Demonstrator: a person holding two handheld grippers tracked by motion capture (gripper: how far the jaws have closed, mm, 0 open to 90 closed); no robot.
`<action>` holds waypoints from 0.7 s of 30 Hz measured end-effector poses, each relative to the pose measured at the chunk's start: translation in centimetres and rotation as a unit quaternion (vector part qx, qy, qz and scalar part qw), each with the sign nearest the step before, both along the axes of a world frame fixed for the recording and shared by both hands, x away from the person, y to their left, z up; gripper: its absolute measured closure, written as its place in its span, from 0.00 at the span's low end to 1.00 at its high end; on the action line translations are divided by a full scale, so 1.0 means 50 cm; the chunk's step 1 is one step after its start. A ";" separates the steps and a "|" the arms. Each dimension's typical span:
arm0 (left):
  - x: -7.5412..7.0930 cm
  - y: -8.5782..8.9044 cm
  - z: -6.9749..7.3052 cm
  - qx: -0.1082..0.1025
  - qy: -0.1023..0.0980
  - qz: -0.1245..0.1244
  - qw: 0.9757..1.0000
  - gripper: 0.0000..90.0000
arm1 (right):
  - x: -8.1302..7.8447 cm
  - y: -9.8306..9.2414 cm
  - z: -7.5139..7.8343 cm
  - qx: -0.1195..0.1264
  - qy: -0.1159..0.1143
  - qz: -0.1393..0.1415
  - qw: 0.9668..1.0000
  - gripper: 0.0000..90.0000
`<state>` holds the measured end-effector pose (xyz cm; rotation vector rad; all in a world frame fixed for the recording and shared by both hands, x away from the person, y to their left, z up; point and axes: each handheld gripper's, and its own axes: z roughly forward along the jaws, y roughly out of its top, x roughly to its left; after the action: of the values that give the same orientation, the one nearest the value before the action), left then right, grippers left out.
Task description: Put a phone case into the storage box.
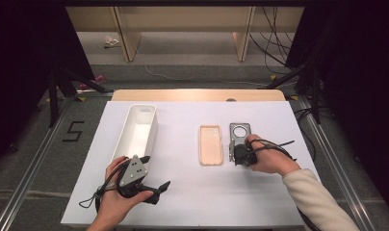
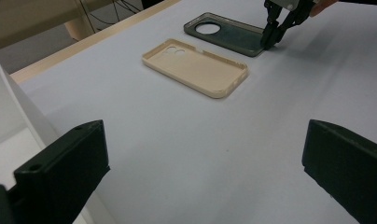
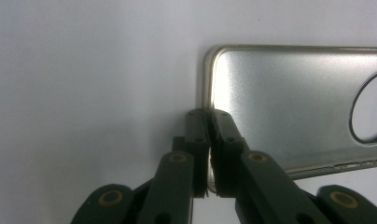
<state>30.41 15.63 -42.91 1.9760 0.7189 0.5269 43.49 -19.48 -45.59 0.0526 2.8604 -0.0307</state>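
A dark grey phone case [image 1: 239, 134] with a round camera hole lies flat on the white table right of centre. My right gripper [image 1: 238, 154] is shut on its near short edge; in the right gripper view the jaws [image 3: 208, 117] pinch the rim of the grey case [image 3: 289, 98]. The left gripper view shows that right gripper [image 2: 267, 44] at the corner of the grey case [image 2: 228, 37]. A beige phone case [image 1: 211, 144] lies just left of it, inner side up. My left gripper [image 1: 156, 172] rests open near the table's front left, with nothing between its jaws [image 2: 203, 137].
A long white bin [image 1: 139, 130] stands at the left, its wall [image 2: 4, 107] close beside my left gripper. The beige case [image 2: 196, 67] lies ahead of the left jaws. White table surface [image 1: 183, 192] stretches between the hands. Wooden furniture legs and cables sit beyond the far edge.
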 end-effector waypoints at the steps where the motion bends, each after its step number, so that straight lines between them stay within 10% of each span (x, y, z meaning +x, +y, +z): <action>1: 0.000 0.000 0.000 0.000 0.000 0.000 1.000 0.00 | 0.000 0.000 0.000 -0.001 0.000 0.001 1.000 0.97; 21: -0.001 0.001 0.002 -0.003 -0.002 -0.001 1.000 0.00 | -0.010 -0.018 0.022 0.042 -0.015 0.006 0.999 0.99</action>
<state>30.37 15.69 -42.81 1.9695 0.7146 0.5280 42.97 -20.40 -44.51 0.0516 2.8308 0.0910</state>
